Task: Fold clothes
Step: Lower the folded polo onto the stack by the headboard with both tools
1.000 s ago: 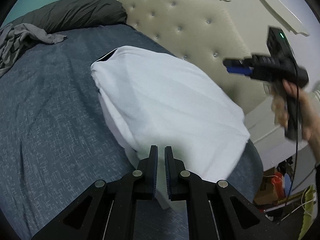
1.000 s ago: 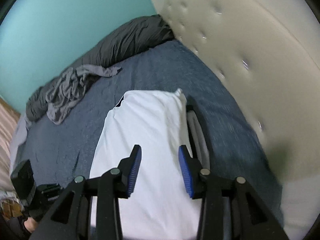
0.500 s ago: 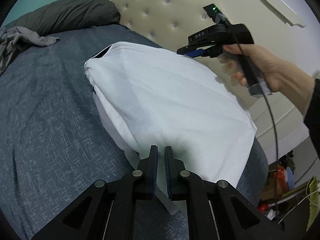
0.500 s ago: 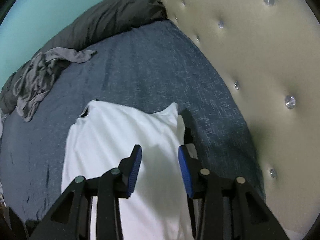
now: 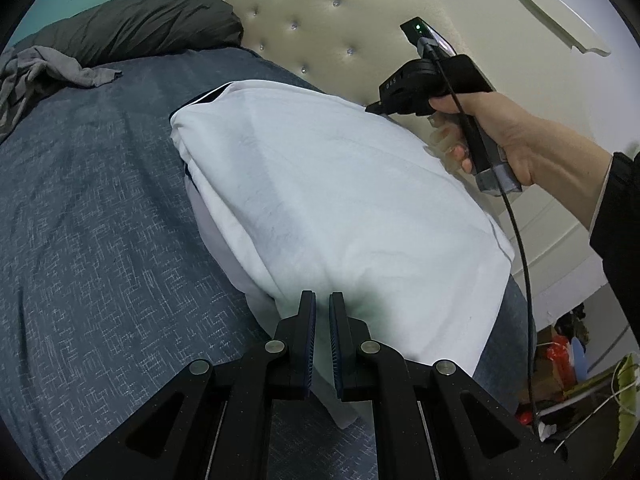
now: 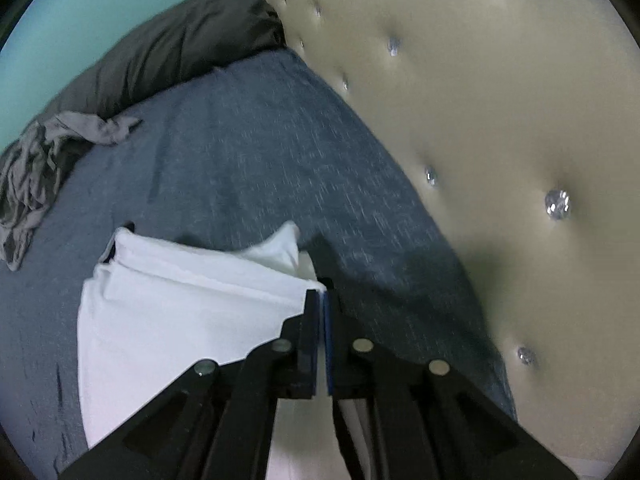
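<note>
A white garment (image 5: 328,184) lies folded into a long shape on the blue bed cover (image 5: 92,220). My left gripper (image 5: 322,300) is at its near edge, jaws almost together with white cloth between and hanging below them. A hand (image 5: 500,132) holds my right gripper (image 5: 370,109) at the garment's far right edge, beside the headboard. In the right wrist view the right gripper (image 6: 322,296) is shut on the edge of the white garment (image 6: 168,312), and the cloth there is lifted into a small peak.
The cream tufted headboard (image 6: 500,120) stands close on the right of the right gripper. A dark grey duvet (image 5: 132,24) and a crumpled grey garment (image 5: 40,68) lie at the far end of the bed. Floor clutter (image 5: 560,356) shows past the bed's right edge.
The right gripper came down to the garment's far edge by the headboard and went from open to shut on the cloth. The left gripper has stayed in place.
</note>
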Tool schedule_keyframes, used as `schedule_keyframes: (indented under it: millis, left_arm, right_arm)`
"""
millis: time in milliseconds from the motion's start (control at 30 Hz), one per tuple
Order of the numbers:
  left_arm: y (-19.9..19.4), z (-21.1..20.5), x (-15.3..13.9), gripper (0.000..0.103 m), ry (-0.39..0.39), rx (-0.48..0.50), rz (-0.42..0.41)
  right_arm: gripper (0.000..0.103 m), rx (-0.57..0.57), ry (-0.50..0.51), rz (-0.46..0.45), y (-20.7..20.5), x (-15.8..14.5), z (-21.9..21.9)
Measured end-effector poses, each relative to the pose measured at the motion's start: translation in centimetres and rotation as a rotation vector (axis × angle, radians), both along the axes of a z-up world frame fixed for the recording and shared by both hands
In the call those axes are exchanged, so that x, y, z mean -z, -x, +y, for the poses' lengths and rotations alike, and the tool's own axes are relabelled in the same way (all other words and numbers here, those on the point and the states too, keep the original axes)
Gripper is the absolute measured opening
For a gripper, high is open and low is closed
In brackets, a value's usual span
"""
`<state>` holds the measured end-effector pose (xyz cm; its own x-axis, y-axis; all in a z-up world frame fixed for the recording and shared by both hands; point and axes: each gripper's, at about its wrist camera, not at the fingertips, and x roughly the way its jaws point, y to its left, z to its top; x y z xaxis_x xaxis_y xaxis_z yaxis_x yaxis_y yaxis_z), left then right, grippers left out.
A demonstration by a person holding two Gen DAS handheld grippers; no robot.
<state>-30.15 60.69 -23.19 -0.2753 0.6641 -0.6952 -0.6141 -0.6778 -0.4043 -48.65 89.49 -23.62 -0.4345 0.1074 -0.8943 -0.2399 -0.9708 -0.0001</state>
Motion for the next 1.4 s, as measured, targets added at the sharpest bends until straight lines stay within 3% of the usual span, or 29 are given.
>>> schedule_keyframes:
  millis: [233, 433, 633, 933, 1200, 1400]
  left_arm:
    - [0.1, -0.1, -0.2, 0.007, 0.004, -0.004, -0.004]
    - [0.0, -0.5, -1.3, 0.007, 0.003, -0.019, -0.003]
    - [-0.9, -0.8, -3.1, 0.007, 0.01, -0.02, 0.013]
    - [-3.5, -1.3, -3.9, 0.007, 0.034, -0.013, 0.009]
    - [-5.3, -2.3, -4.6, 0.007, 0.063, -0.03, 0.01]
    - [-7.2, -3.7, -7.2, 0.007, 0.083, -0.036, 0.064]
  right_arm:
    - [0.004, 0.017, 0.091, 0.044, -0.9, -0.6, 0.7]
    - [0.036, 0.031, 0.117, 0.148, -3.5, -4.1, 1.4]
    - [0.036, -0.007, 0.181, 0.193, -7.5, -5.8, 1.7]
    - [0.036, -0.075, 0.236, 0.19, -15.7, -4.8, -1.1]
    - [0.036, -0.049, 0.244, 0.333, -23.3, -5.3, -3.3]
    - [0.036, -0.016, 0.28, 0.39, -27.3, -5.8, -5.5]
